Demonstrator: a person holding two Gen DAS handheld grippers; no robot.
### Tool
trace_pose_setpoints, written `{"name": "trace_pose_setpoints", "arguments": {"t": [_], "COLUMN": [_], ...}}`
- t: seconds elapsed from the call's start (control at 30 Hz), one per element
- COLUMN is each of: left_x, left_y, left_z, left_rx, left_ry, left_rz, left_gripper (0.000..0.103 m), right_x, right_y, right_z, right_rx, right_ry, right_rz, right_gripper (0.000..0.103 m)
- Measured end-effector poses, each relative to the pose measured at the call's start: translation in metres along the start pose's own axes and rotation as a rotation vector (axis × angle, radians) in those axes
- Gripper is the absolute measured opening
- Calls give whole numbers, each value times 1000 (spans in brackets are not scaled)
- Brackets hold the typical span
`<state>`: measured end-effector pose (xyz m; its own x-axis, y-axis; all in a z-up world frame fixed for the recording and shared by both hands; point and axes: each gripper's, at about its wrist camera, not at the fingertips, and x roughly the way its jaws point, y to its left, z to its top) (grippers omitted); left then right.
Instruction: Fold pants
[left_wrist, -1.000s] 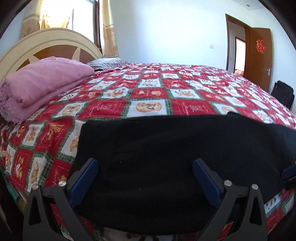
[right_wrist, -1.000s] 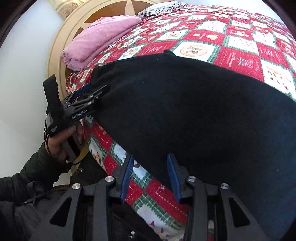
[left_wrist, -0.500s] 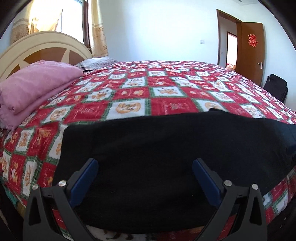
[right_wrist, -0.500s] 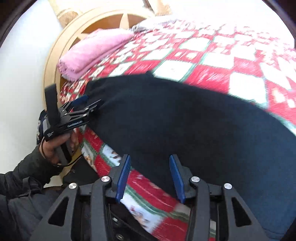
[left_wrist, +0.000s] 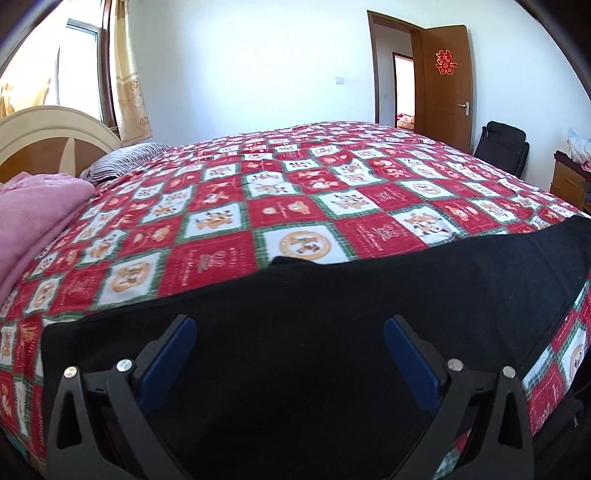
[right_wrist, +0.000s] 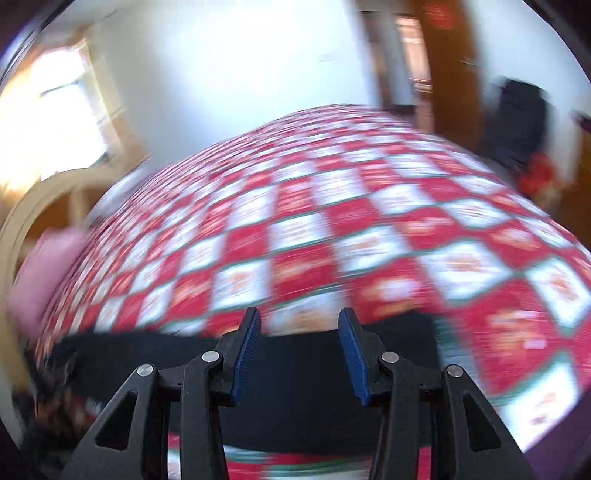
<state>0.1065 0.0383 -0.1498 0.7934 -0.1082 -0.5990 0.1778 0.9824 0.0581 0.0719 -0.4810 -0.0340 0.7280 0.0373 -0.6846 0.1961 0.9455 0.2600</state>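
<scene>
The bed (left_wrist: 295, 206), under a red-and-white checked quilt (left_wrist: 229, 218), fills both wrist views; a pink blanket (left_wrist: 33, 214) lies at nine o'clock by the headboard (left_wrist: 48, 125), and an open door (left_wrist: 439, 77) stands at one o'clock.

The black pants (left_wrist: 332, 332) lie flat along the near edge of the bed, long axis running from nine to three o'clock across the left wrist view, one end reaching off to about three o'clock.

The left gripper (left_wrist: 290, 354) hangs over the middle of the cloth with its jaws spread wide and nothing between them. The right gripper (right_wrist: 299, 350) shows in a heavily blurred view, jaws partly apart and empty after just opening a little; the pants (right_wrist: 295, 387) sit directly beneath it at six o'clock.

Both grippers look about equally close to the cloth; I judge a fold along the long axis would need each at its own end.
</scene>
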Motion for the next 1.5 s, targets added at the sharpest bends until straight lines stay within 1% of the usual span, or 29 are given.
{"name": "trace_pose_setpoints", "arguments": {"t": [0.07, 0.1, 0.17, 0.23, 0.3, 0.33, 0.37, 0.4, 0.47, 0.63, 0.67, 0.73, 0.8, 0.83, 0.87, 0.93, 0.97, 1.0, 1.03, 1.07, 1.13, 1.17, 1.23, 1.27, 1.33, 1.37, 1.43, 1.47, 1.5], "left_x": [4, 7, 12, 15, 16, 15, 15, 15, 15, 15, 15, 15, 14, 13, 13, 10, 9, 8, 6, 5, 5, 5, 9, 10, 10, 9, 7, 6, 4], "left_y": [-6, -7, -8, -6, -3, -2, 0, 0, 1, 3, 3, 3, 3, 3, 3, 3, 2, 2, 1, 0, -5, -7, -11, -11, -8, -8, -8, -9, -10], "left_z": [-2, -4, -6, -10, -13, -13, -14, -14, -15, -17, -17, -18, -19, -19, -19, -19, -19, -19, -18, -18, -17, -18, -21, -22, -22, -22, -21, -21, -20], "left_rx": [-3, -6, -13, -25, -41, -49, -56, -58, -60, -68, -72, -76, -78, -77, -77, -78, -77, -75, -74, -71, -54, -46, -30, -32, -45, -46, -42, -40, -38], "left_ry": [11, 18, 33, 51, 59, 59, 59, 59, 58, 53, 51, 49, 47, 46, 46, 44, 43, 41, 34, 28, 24, 25, 42, 43, 42, 43, 38, 35, 30], "left_rz": [4, 9, 22, 38, 47, 47, 49, 52, 51, 50, 49, 48, 48, 47, 48, 54, 56, 55, 52, 47, 40, 37, 34, 34, 23, 24, 33, 34, 33], "left_gripper": [103, 103, 103, 103, 103, 103, 103, 103, 103, 103, 103, 103, 103, 103, 103, 103, 103, 103, 103, 103, 103, 103, 103, 103, 103, 103, 103, 103, 103], "right_x": [5, 10, 20, 36, 43, 46, 48, 49, 49, 40, 42, 49, 65, 68, 66, 54, 47, 32, 20, 10, -8, -11, -7, -1, 21, 25, 20, 14, 5], "right_y": [-39, -52, -67, -73, -73, -70, -66, -62, -59, -46, -44, -48, -56, -60, -65, -71, -70, -67, -61, -56, -37, -26, -2, 4, 7, 5, -1, -4, -7], "right_z": [9, 11, 10, 5, 3, 0, -1, -2, -3, 6, 6, 4, -4, -8, -9, -10, -11, -12, -13, -15, -23, -29, -47, -53, -69, -73, -71, -68, -64], "right_rx": [72, 98, 149, 185, 185, 174, 162, 154, 140, 82, 63, 50, 47, 50, 71, 116, 119, 106, 92, 78, 32, -6, -98, -124, -151, -148, -107, -87, -71], "right_ry": [33, 57, 95, 149, 163, 166, 163, 154, 133, 66, 67, 90, 146, 153, 137, 116, 100, 63, 38, 20, 6, 19, 78, 112, 199, 194, 169, 152, 115], "right_rz": [-35, -28, 17, 104, 132, 128, 118, 112, 112, 79, 50, 12, -26, -35, -26, -2, -15, -42, -48, -37, 35, 66, 102, 99, 31, 29, 70, 88, 104], "right_gripper": [46, 46, 46, 46, 45, 34, 14, 10, 6, 5, 5, 5, 5, 9, 17, 20, 22, 22, 22, 22, 22, 23, 22, 22, 23, 23, 23, 23, 23]}}
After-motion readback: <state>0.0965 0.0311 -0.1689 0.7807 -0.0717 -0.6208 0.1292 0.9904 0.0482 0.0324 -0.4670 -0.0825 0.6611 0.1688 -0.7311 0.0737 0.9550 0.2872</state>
